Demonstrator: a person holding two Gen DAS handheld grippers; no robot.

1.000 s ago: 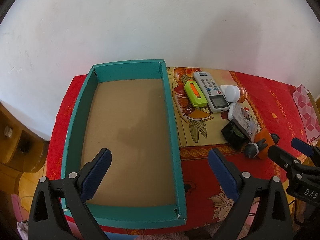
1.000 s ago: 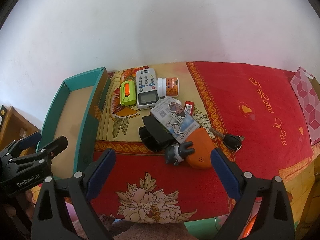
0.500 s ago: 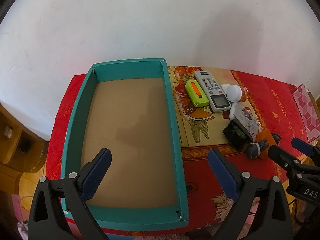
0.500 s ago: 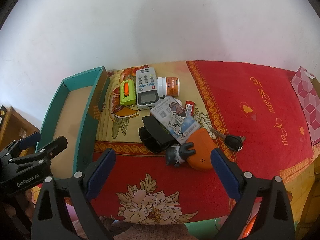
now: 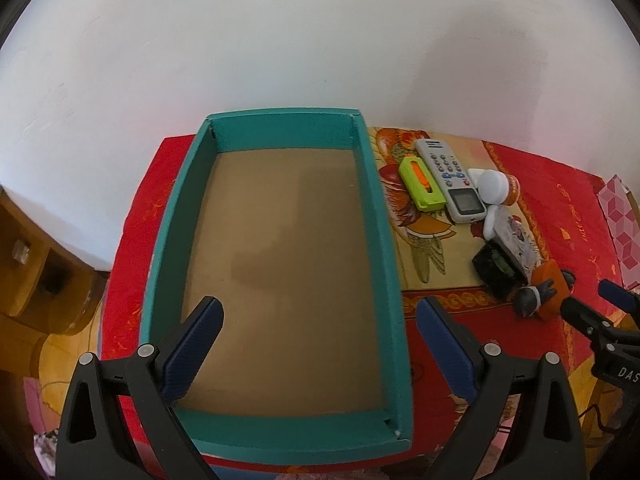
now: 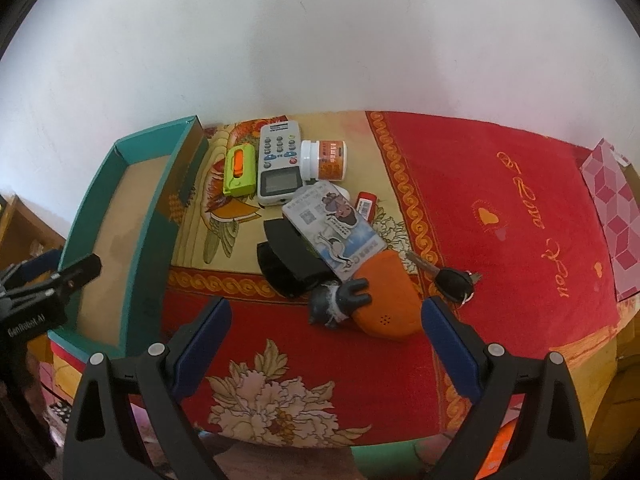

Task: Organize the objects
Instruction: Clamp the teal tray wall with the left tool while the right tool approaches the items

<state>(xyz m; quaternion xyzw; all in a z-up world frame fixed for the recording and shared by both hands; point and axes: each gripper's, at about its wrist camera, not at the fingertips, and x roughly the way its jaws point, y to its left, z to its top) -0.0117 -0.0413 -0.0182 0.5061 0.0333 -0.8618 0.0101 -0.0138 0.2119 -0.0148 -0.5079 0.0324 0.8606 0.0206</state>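
Observation:
An empty teal box with a brown floor sits on the left of the red cloth. Right of it lie a green-and-orange case, a grey remote, an orange-labelled white bottle, a printed card pack, a black wallet, an orange carrot-shaped toy and a black car key. My left gripper hangs open over the box's near end. My right gripper is open just in front of the carrot toy, holding nothing.
A white wall stands close behind the table. A pink patterned bag lies at the far right edge. Wooden furniture stands left of the table. The red cloth right of the objects is bare.
Both grippers have edged slightly forward, so the box and the objects appear a little nearer. Nothing on the table has moved, and both grippers stay open.

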